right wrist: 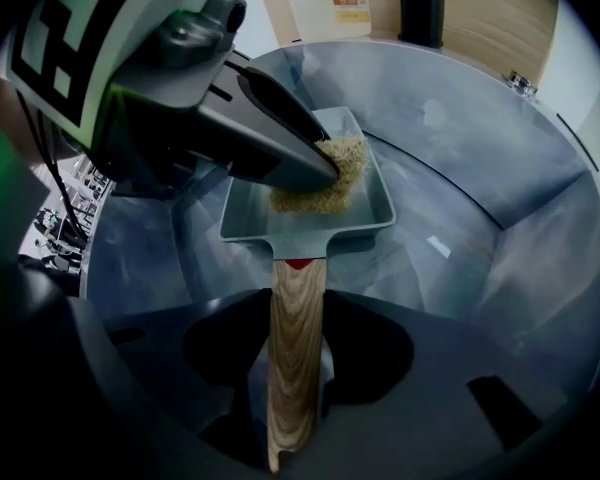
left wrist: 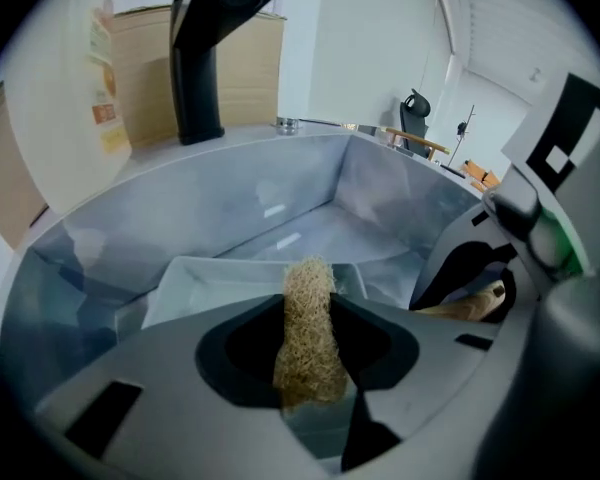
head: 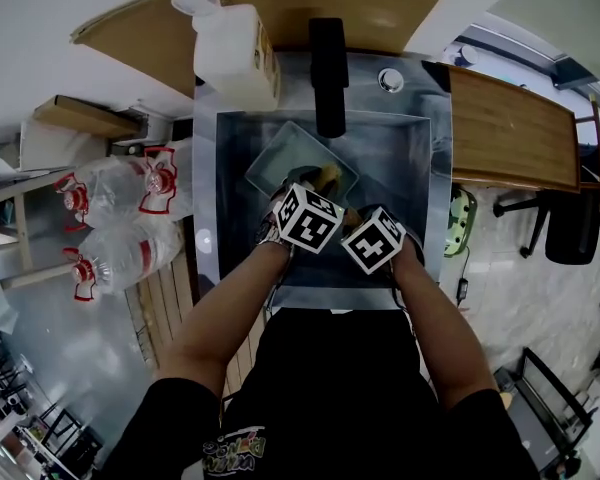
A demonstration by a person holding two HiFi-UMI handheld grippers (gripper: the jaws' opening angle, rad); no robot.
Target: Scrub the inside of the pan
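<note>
Wooden pan handle [right wrist: 295, 353] clamped in right gripper [right wrist: 298, 378], left gripper [left wrist: 310, 318] angling scrubber [right wrist: 318, 194] downward.

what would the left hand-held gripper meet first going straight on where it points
Probably the floor of the pan: the left hand-held gripper, shut on the scrub pad, aims down into it; contact is unclear.

The right gripper [right wrist: 298, 368] is clamped on the wooden handle [right wrist: 292, 303] of a rectangular pan [right wrist: 378, 213] resting in the steel sink [right wrist: 500, 158]. The left gripper [right wrist: 318, 171] holds a straw-coloured scrubber [right wrist: 332, 193] inside the pan.
</note>
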